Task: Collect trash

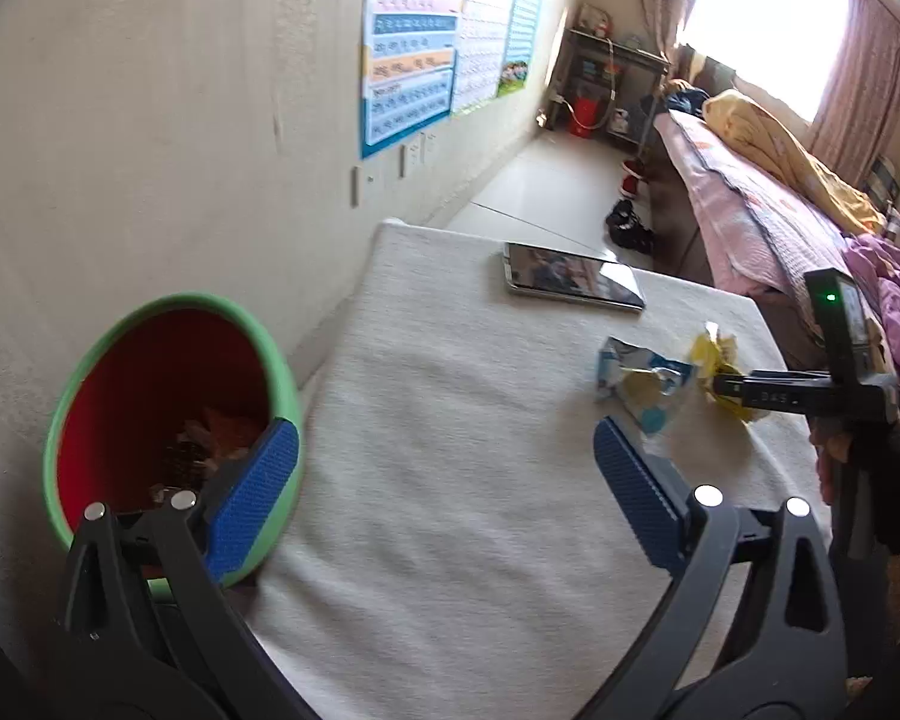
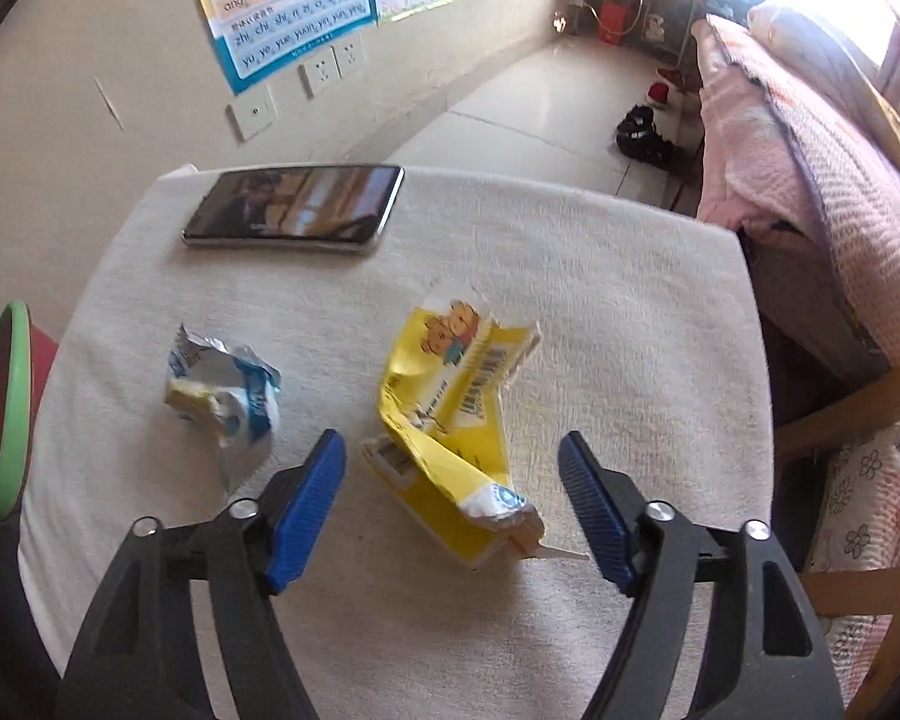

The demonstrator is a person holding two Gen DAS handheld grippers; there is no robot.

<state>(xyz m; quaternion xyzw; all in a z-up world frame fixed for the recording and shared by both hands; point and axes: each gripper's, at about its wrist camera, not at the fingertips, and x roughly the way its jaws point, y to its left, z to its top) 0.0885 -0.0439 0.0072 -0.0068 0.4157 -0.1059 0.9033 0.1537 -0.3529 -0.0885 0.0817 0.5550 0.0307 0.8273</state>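
A crumpled yellow wrapper (image 2: 444, 408) lies on the white-clothed table (image 2: 600, 330). It sits between the jaws of my right gripper (image 2: 450, 441), whose blue pads do not press on it, so the gripper is open. To its left lies a crumpled blue-and-white wrapper (image 2: 228, 396). The left wrist view shows both wrappers, blue-and-white (image 1: 642, 384) and yellow (image 1: 714, 354), with the right gripper (image 1: 726, 387) at the yellow one. My left gripper (image 1: 444, 438) is wide open and empty. Its left finger is over a red bin with a green rim (image 1: 150, 372), which has scraps inside.
A phone (image 2: 294, 210) lies at the table's far side. The bin (image 2: 0, 414) stands off the table's left edge by the wall. A bed (image 2: 810, 180) and a wooden chair (image 2: 858, 408) are on the right. Shoes (image 2: 642, 132) lie on the floor beyond.
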